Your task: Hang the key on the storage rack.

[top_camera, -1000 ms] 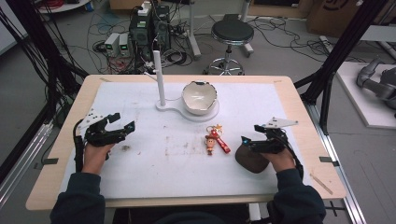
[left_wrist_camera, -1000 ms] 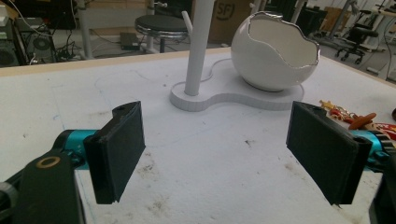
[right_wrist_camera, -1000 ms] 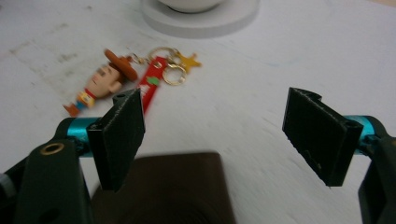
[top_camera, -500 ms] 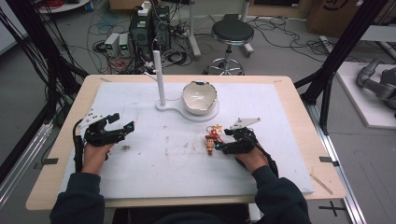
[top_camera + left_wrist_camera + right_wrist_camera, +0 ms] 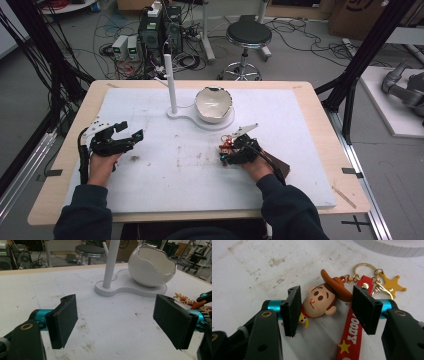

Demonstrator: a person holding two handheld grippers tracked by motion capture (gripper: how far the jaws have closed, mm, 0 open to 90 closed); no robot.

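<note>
Since a second ago the right gripper point(image 5: 327, 308) has moved in from the table's right side and now sits over the keychain point(image 5: 320, 301), jaws apart on either side of its rounded cartoon cowboy head, not yet squeezing. The left gripper point(image 5: 116, 320) stays put, jaws wide with nothing between. The glossy, jagged-rimmed white bowl point(image 5: 213, 104) rests on a smooth white stand point(image 5: 172, 80) on the scuffed white mat point(image 5: 165, 175).

lab: pc towers point(image 5: 160, 35), floor cables point(image 5: 107, 30), rig frame point(image 5: 367, 52).
</note>
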